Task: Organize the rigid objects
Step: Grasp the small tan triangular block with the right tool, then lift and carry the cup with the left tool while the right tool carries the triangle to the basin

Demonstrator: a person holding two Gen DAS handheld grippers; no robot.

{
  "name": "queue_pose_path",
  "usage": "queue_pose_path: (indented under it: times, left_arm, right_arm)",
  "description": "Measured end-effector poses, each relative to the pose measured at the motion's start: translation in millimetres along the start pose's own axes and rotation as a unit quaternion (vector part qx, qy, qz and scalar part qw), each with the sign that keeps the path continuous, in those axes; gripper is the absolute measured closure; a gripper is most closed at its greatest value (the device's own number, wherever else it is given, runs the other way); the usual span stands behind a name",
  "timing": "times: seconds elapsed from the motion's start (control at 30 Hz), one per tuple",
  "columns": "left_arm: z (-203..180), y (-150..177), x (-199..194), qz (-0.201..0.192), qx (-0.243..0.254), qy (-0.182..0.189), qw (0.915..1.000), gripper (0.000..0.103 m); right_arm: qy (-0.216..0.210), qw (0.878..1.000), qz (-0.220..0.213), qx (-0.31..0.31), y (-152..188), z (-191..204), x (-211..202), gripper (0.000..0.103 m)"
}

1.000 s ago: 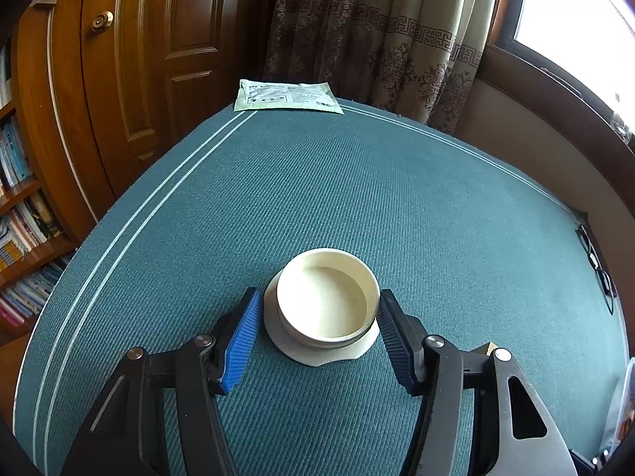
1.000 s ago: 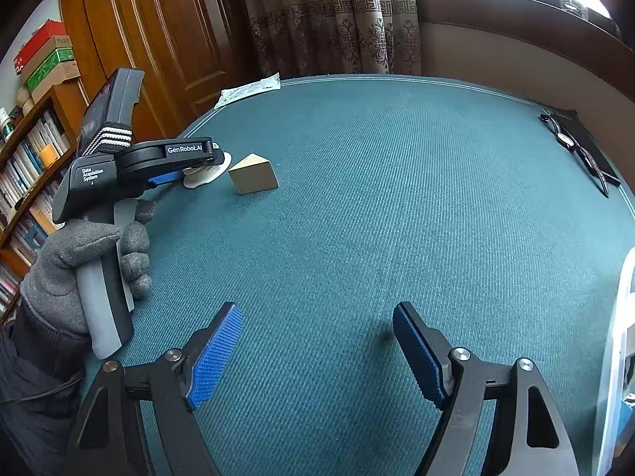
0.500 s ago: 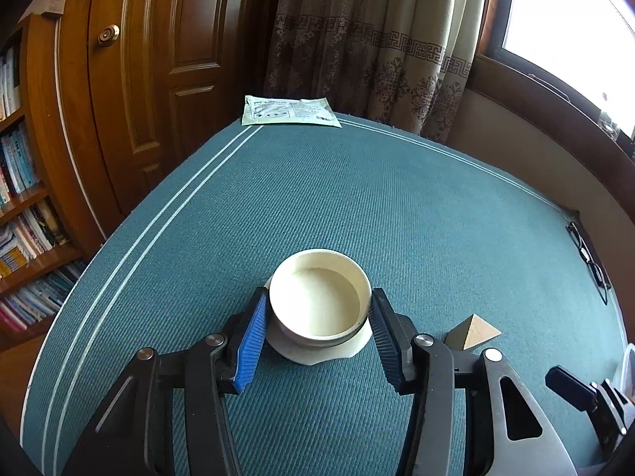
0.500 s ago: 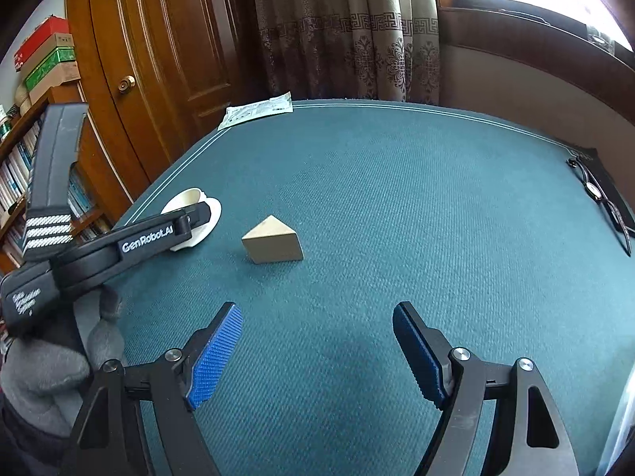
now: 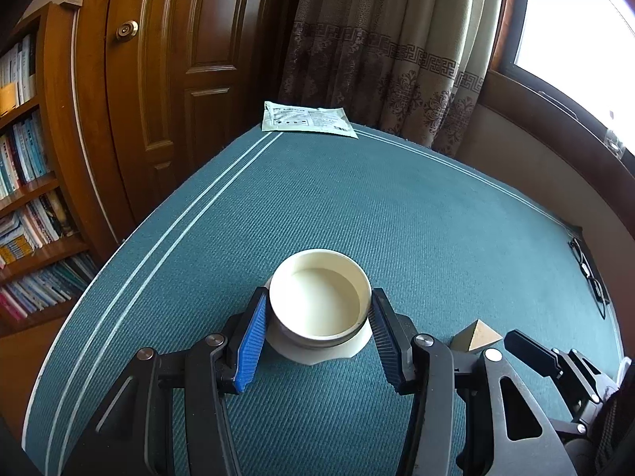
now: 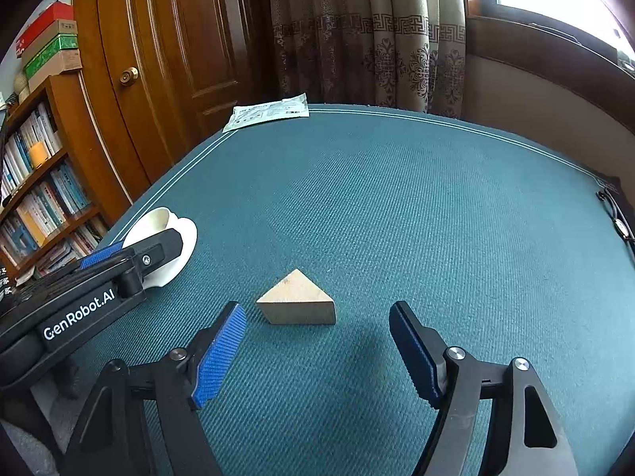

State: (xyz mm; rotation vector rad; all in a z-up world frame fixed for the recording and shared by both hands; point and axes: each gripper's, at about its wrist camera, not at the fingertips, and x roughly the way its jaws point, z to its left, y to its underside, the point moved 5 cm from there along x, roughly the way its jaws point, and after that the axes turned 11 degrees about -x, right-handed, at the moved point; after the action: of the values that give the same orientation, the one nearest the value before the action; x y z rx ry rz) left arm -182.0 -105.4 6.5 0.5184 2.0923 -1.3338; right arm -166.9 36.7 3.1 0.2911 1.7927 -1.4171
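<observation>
Left gripper (image 5: 317,337) pinches the cream bowl (image 5: 320,297) on both sides over its white saucer (image 5: 317,355) on the teal tablecloth (image 5: 397,218), right gripper (image 6: 317,351) spread wide just short of the wooden wedge block (image 6: 297,299), beside the saucer, apart.

A home study — bookshelves (image 5: 27,206), wooden door (image 6: 166,59), patterned curtains (image 5: 381,51).

My pads (image 6: 219,351) are ribbed blue rubber; cup (image 5: 320,297) — smooth, glossy cream ceramic; block (image 6: 297,303) — matt bare wood; table cover (image 6: 397,206) — ribbed teal cloth.
</observation>
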Motion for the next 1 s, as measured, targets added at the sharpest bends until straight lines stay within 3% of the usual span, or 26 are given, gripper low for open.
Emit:
queue_pose_path:
  times: [0.3,1.0]
  left_arm:
    - [-3,3,1,0.003,0.006,0.001,1.0,0.051]
    - [-46,29,-20,0.002,0.064,0.041,0.9971,0.052]
  right_arm:
    - [-0.012,1.0,0.012,-0.008,0,5,9,0.061]
    - [0.007,0.999,0.018,0.041,48,-29,-50,0.061]
